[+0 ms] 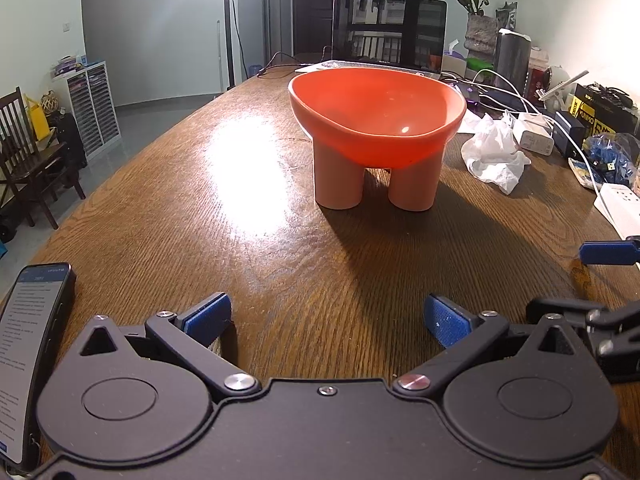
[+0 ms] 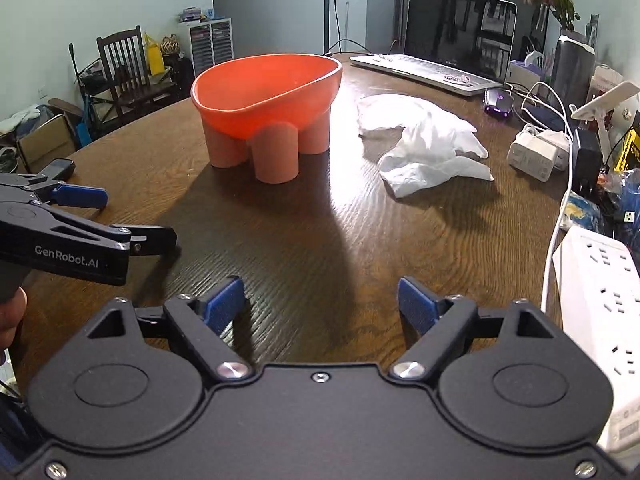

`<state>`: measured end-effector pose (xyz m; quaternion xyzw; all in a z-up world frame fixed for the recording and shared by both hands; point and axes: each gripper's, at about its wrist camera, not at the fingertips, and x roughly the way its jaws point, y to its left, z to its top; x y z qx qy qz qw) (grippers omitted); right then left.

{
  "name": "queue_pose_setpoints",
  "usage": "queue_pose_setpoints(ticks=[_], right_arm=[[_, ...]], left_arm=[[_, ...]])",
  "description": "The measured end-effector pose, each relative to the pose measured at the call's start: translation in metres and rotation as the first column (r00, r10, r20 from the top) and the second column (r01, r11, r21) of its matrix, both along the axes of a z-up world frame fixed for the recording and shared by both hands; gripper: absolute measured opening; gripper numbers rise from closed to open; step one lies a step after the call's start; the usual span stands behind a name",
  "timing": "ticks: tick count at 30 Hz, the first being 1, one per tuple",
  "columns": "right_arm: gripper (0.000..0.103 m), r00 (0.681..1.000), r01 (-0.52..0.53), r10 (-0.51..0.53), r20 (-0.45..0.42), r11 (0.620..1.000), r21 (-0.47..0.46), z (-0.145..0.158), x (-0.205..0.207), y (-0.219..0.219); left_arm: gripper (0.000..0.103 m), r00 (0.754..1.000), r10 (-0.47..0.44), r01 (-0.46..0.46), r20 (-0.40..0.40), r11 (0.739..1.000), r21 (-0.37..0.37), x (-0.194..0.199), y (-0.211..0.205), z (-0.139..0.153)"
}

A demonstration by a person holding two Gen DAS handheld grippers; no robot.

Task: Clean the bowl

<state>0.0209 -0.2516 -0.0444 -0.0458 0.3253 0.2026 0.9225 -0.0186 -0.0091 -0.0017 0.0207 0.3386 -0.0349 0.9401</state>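
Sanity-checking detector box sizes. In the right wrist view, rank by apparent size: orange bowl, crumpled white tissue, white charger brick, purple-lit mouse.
1. orange bowl
2. crumpled white tissue, slightly smaller in the frame
3. white charger brick
4. purple-lit mouse
The mouse sits farther back, so its true size against the charger is unsure.

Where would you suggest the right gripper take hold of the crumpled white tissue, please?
Grip the raised crumpled ridge in the middle of the white tissue, coming down from above with the open right gripper. It lies loose on the table, apart from the orange bowl, so the flat edges offer little.
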Motion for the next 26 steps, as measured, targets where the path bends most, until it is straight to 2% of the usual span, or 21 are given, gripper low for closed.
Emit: queue_pose_setpoints(ticks=[26], right_arm=[[0.103, 1.000, 0.002, -0.002, -0.011, 1.000, 0.008, -0.0045, -0.0037, 0.0034]], left_arm=[[0.103, 1.000, -0.014, 0.014, 0.012, 1.000, -0.003, -0.0086, 0.0054, 0.0002]])
